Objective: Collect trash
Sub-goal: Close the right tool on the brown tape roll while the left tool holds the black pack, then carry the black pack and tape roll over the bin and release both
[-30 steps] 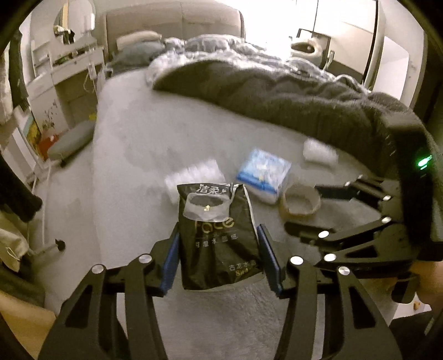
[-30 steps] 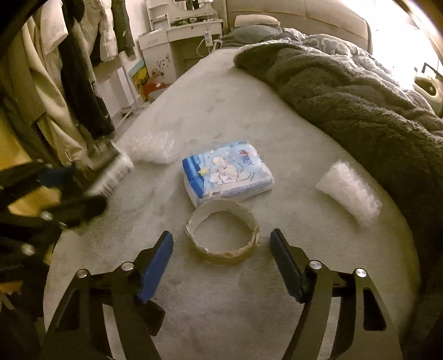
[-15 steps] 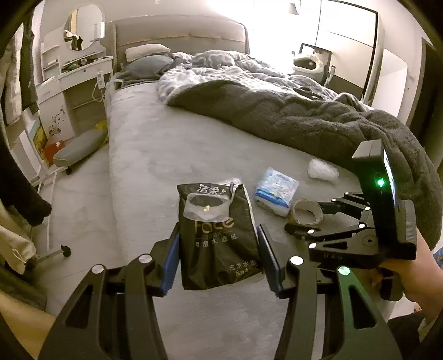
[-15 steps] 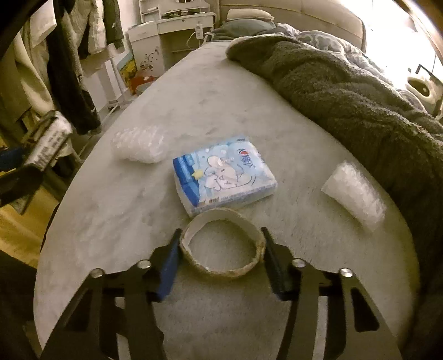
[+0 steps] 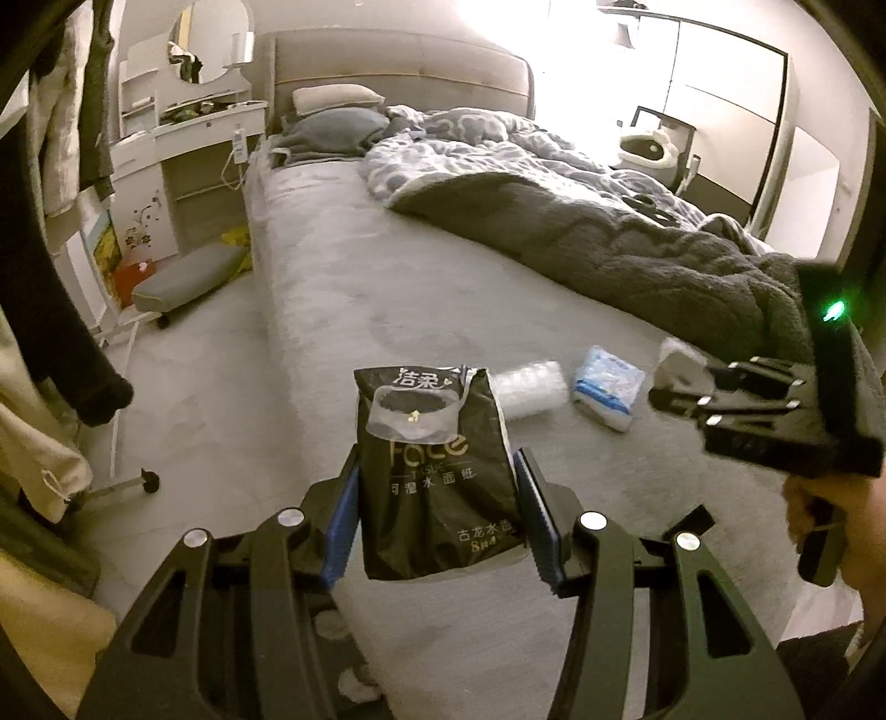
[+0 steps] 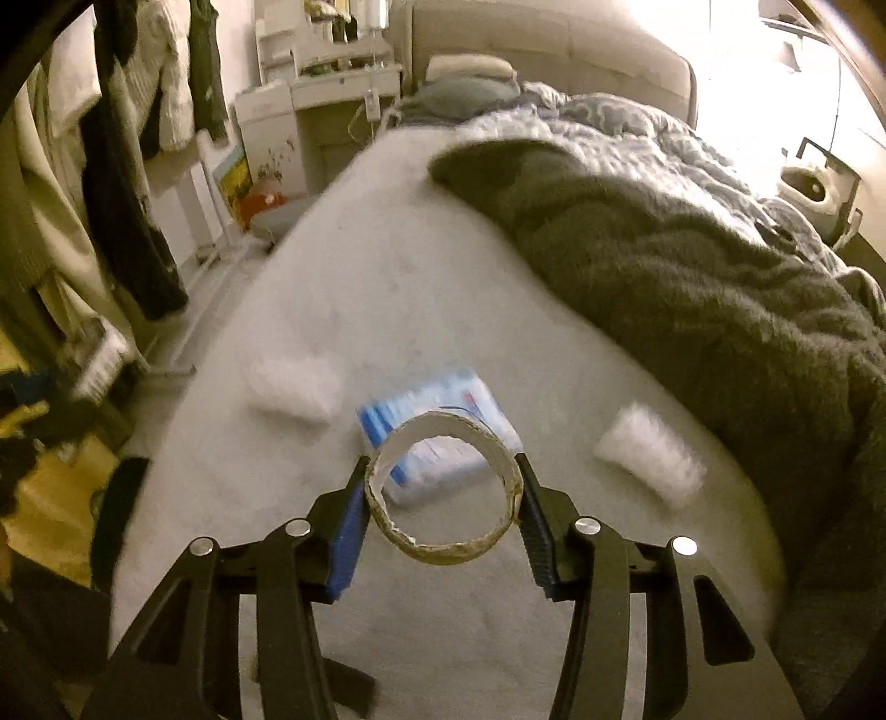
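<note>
Cardboard ring sits clamped in the right hand-held gripper, whose jaws have just been closing on it, lifted off the bed; left hand-held gripper grasps a black tissue pack; blue packet and two bubble-wrap pieces remain beyond.

1. We see a dim, warm-tinted room, its light pouring from a blown-out window behind the headboard.
2. That glare washes out the far wall in both views.
3. We find the left wrist view fairly sharp; the black tissue pack reads clearly.
4. Motion blur smears the right wrist view: the blue packet and bed look soft, while the cardboard ring stays crisp.
5. Fisheye bending curves the edges, and dark vignetting fills the corners.
</note>
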Action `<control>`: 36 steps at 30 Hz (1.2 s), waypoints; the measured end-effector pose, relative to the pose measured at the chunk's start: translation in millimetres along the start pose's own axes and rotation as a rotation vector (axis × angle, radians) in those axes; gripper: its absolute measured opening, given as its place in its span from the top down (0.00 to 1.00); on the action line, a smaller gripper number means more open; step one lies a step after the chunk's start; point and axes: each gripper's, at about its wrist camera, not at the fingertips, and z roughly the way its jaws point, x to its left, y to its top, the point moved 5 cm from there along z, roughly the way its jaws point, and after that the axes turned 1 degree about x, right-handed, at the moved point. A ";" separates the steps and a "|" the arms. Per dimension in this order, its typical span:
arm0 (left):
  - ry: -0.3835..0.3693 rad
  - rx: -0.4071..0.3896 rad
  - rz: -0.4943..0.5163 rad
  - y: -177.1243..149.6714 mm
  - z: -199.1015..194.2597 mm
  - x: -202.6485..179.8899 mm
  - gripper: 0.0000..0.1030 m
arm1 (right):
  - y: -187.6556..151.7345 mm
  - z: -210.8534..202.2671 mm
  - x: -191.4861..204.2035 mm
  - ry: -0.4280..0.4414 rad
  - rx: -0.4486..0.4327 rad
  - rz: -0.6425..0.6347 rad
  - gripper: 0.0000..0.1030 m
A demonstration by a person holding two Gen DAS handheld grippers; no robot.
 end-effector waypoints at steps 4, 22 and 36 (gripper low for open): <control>0.031 0.003 0.002 -8.3 -2.8 16.6 0.46 | 14.9 -4.5 24.0 0.047 -0.045 -0.012 0.51; 0.098 0.139 -0.106 -67.6 22.0 106.9 0.46 | 38.1 25.4 150.6 0.250 -0.034 -0.081 0.51; 0.115 0.286 -0.180 -135.7 55.7 155.1 0.46 | 23.1 56.3 228.9 0.308 0.030 -0.140 0.51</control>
